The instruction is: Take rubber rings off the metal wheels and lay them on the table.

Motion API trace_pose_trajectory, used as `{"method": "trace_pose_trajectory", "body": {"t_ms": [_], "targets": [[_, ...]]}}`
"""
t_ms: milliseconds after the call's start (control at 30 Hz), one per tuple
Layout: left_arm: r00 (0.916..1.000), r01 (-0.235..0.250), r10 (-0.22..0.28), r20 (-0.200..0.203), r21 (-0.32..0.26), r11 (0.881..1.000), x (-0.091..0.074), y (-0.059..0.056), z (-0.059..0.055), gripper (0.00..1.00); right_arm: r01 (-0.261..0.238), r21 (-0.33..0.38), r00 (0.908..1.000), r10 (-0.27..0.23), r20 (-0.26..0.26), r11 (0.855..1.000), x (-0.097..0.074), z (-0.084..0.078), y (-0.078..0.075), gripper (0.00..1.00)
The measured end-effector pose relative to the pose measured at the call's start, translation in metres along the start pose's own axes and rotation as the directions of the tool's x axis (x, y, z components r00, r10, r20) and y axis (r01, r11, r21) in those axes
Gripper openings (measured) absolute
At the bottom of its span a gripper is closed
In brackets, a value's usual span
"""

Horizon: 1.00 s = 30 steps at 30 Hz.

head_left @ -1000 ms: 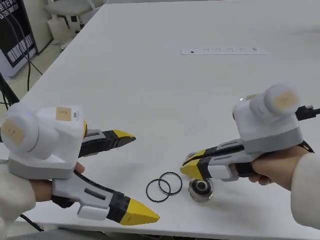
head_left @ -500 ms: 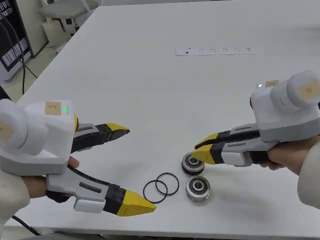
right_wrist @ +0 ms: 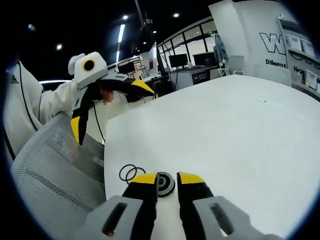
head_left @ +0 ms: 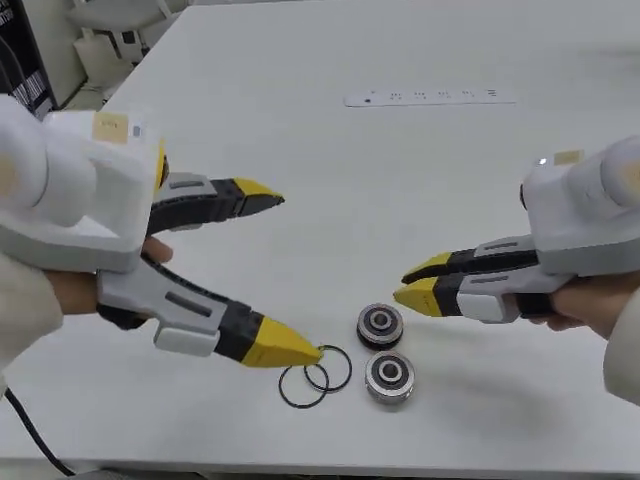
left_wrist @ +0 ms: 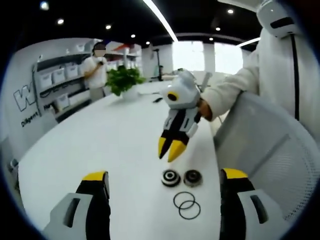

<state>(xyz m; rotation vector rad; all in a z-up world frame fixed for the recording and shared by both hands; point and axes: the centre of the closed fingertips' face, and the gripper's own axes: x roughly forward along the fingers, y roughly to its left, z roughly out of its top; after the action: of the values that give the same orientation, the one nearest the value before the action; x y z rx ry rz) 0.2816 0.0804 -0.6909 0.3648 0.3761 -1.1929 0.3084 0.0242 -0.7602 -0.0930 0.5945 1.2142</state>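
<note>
Two thin black rubber rings (head_left: 315, 377) lie flat and overlapping near the counter's (head_left: 400, 180) front edge, the pair's long axis roughly along that edge. Just beside them two round, shiny metal wheels (head_left: 390, 377) lie flat, bores upward. The left gripper (head_left: 300, 277) has its yellow-tipped fingers (head_left: 280, 343) wide apart, the lower tip by the rings. The right gripper (head_left: 402, 284) is above the wheels, its fingers nearly together and holding nothing. The counter is smooth matt white; a power strip (head_left: 430, 97) lies farther back, with shelving (left_wrist: 55, 82) beyond.

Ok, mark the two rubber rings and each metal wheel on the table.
rubber rings (head_left: 316, 377), head view, where the two loops overlap.
farther metal wheel (head_left: 380, 324), head view, its dark hub.
nearer metal wheel (head_left: 389, 375), head view, its dark hub.
</note>
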Motion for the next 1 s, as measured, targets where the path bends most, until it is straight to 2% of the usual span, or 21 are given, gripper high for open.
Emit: {"method": "trace_pose_trajectory", "body": {"t_ms": [67,200,367,500,567,633,733,867,1000], "targets": [[1.0,-0.006,0.006,0.004,0.026,1.0,0.003,0.007,0.009,0.92,0.012,0.001,0.9999,-0.012,0.008,1.0,-0.002,0.001,-0.003,0.12],[0.9995,0.005,-0.007,0.03,0.07,0.998,0.012,0.015,0.026,0.88,0.024,0.023,0.9995,-0.025,0.021,0.999,-0.005,0.001,-0.009,0.12],[0.9994,0.02,-0.023,0.028,0.105,0.994,0.025,0.022,0.035,0.82,0.028,0.037,0.9992,-0.029,0.026,0.999,-0.006,0.0,-0.011,0.12],[0.9974,0.022,-0.031,0.066,0.13,0.991,0.036,0.027,0.044,0.72,0.028,0.04,0.9994,-0.028,0.019,0.999,-0.005,-0.003,-0.011,0.12],[0.9966,0.005,-0.014,0.081,0.117,0.993,0.042,0.031,0.045,0.69,0.024,0.04,0.9996,-0.024,0.016,0.999,-0.004,-0.004,-0.01,0.13],[0.9966,-0.005,-0.005,0.082,0.115,0.993,0.047,0.033,0.042,0.7,0.019,0.04,0.9997,-0.019,0.013,0.999,-0.004,-0.005,-0.009,0.12],[0.9976,-0.001,-0.006,0.069,0.093,0.996,0.053,0.03,0.027,0.68,0.009,0.034,1.0,-0.009,0.002,0.999,-0.001,-0.008,-0.006,0.12],[0.9983,0.022,-0.024,0.052,0.046,0.999,0.06,0.023,0.008,0.63,0.001,0.033,0.9999,0.0,-0.013,0.999,0.001,-0.012,-0.004,0.12],[0.9978,0.059,-0.06,0.029,0.028,0.998,0.066,0.012,-0.006,0.59,-0.003,0.037,0.9999,0.003,-0.017,0.999,0.001,-0.013,-0.004,0.12]]}}
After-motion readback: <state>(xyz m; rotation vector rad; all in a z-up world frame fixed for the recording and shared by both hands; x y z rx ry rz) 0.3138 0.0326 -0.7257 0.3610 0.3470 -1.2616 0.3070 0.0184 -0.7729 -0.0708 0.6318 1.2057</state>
